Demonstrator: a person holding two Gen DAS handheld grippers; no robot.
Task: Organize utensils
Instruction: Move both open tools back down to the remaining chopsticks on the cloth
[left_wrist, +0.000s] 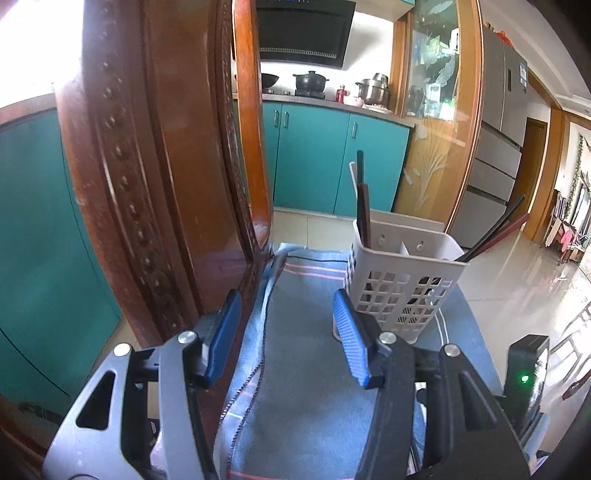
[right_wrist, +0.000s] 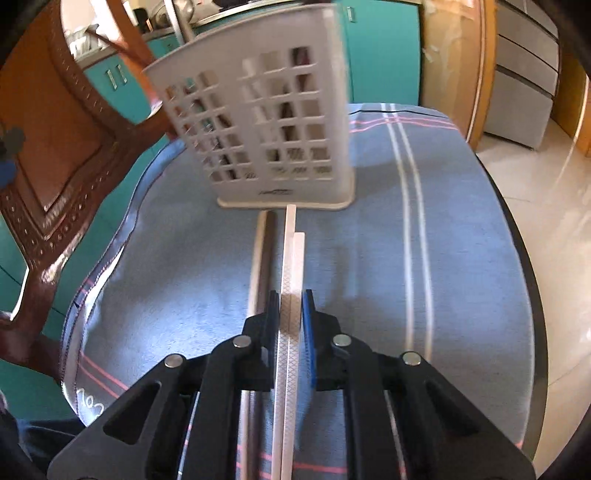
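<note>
The right tool (right_wrist: 291, 314) is pinching two white chopsticks (right_wrist: 291, 266) that lie on the desk (right_wrist: 461, 240), tips just in front of the white basket (right_wrist: 258, 122); lift them level, tip them upright over the basket, then drop them in slowly; the left tool (left_wrist: 286, 332) is spread, holding nothing, beside the basket; it could hold it steady

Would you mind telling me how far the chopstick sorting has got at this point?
Done: several dark chopsticks already stand in the white holder. In hand: the right gripper is shut on a pair of white chopsticks lying on the blue cloth. Left: that pair still needs lifting into the holder, and another pale chopstick lies beside it. The left gripper is open and empty.
</note>
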